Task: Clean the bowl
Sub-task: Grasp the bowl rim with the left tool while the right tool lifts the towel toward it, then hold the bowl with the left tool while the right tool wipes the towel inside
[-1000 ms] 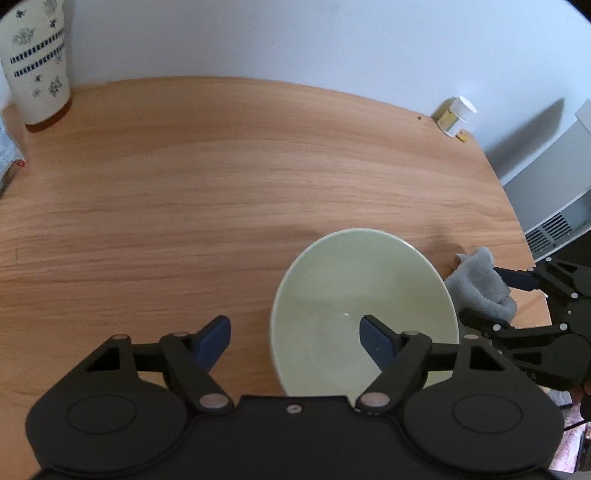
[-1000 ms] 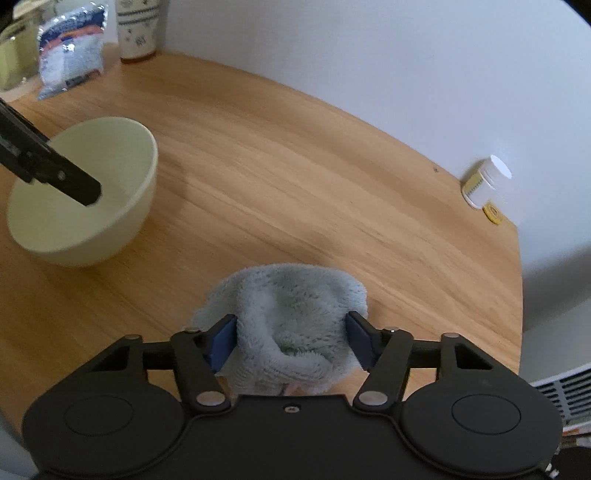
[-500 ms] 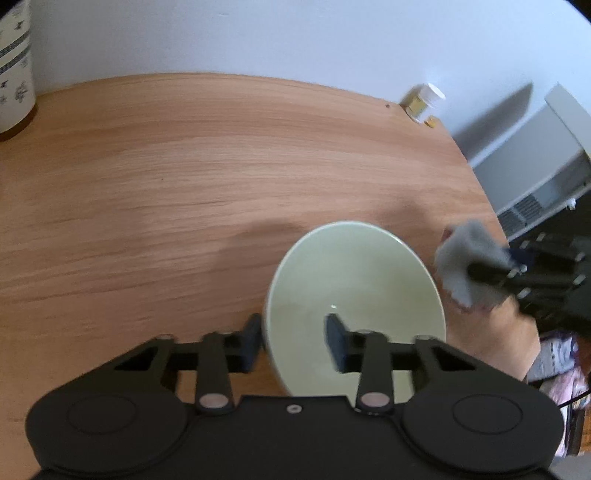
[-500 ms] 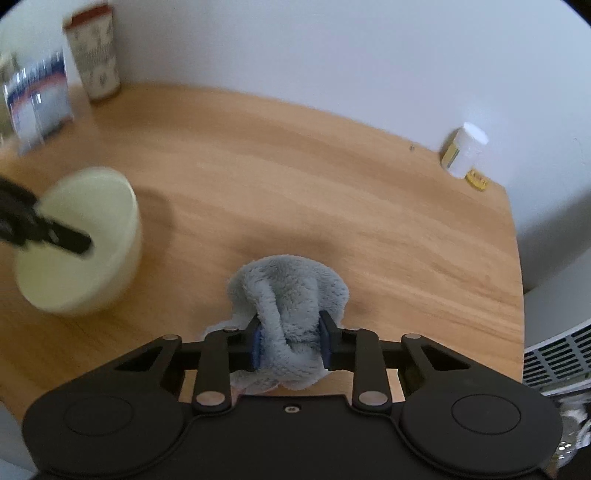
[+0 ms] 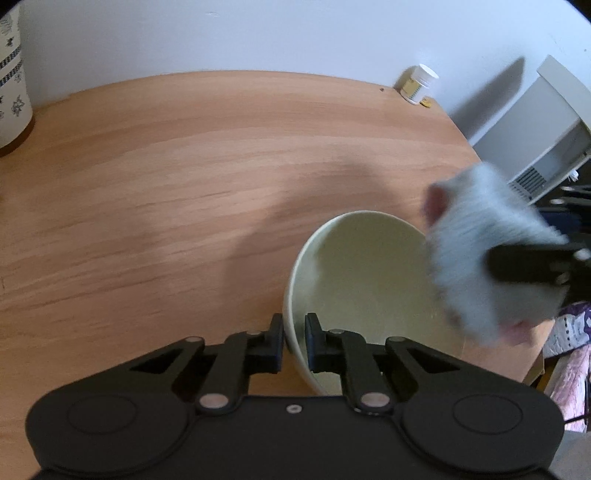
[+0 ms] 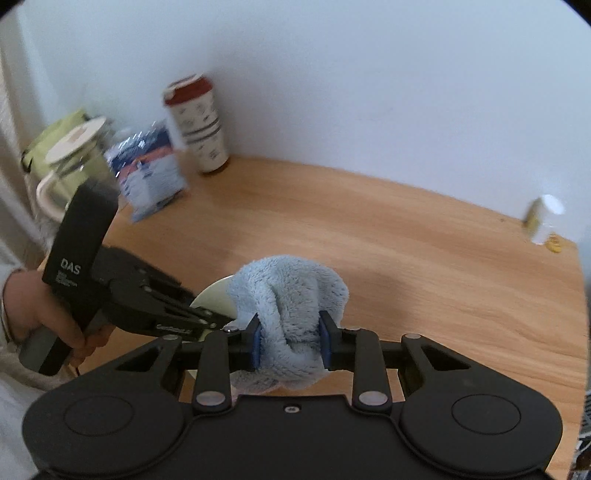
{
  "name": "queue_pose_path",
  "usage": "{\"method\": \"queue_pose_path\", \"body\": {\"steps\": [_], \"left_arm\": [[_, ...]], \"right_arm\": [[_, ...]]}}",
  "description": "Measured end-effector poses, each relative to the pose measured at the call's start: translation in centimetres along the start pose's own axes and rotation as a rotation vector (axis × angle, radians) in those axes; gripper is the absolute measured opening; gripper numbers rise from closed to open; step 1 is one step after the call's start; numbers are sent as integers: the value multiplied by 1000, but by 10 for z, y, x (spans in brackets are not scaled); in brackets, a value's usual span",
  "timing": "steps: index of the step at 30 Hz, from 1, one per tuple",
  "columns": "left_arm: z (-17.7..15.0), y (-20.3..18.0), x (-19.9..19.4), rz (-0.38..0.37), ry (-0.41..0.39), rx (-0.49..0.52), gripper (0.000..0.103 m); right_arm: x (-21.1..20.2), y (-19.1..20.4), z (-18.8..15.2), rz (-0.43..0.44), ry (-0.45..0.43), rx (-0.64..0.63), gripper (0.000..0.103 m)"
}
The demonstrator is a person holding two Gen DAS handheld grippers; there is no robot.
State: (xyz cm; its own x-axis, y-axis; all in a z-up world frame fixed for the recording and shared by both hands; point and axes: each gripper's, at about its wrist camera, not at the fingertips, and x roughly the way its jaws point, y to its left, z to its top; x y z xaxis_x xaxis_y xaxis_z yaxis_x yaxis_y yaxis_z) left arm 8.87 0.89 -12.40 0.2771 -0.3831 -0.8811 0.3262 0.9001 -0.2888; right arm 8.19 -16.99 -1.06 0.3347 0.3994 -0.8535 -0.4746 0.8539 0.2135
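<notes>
Table: round wood top, against a white wall.

Bowl: pale green, on the table near its right edge in the left wrist view. Looks tipped toward the camera, but fisheye distortion makes that hard to confirm. In the right wrist view only a sliver of rim shows, just left of the cloth.

Left gripper: fingers pinched onto the near-left wall of the bowl, one finger outside, one inside. Seen from the right wrist view it comes in from the left, a hand on its handle.

Cloth: light blue fleece, bunched. Right gripper is clamped on it, blue pads pressing into both sides. In the left wrist view the cloth is motion-blurred, over the bowl's right rim; can't tell if it touches the bowl.

Back of table, right wrist view:
- jug, clear with a cream lid and handle, far left
- foil bag, blue and white, beside the jug
- cup, patterned, red-brown lid, by the wall
- small white bottle, yellow label, far right, well apart from the rest; also visible from the left wrist

Heater: white, off the table's right side.
</notes>
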Motion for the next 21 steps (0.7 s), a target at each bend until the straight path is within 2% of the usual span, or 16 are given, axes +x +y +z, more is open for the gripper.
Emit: {"method": "queue_pose_path", "body": {"steps": [9, 16, 21], "left_arm": [[-12, -12, -2, -10, 22, 40, 13], [-17, -16, -2, -20, 28, 80, 14], [-20, -19, -3, -27, 33, 109, 15]], "right_arm": [[41, 21, 2, 41, 100, -132, 33], [58, 34, 0, 52, 136, -187, 32], [70, 31, 1, 62, 157, -178, 32]]}}
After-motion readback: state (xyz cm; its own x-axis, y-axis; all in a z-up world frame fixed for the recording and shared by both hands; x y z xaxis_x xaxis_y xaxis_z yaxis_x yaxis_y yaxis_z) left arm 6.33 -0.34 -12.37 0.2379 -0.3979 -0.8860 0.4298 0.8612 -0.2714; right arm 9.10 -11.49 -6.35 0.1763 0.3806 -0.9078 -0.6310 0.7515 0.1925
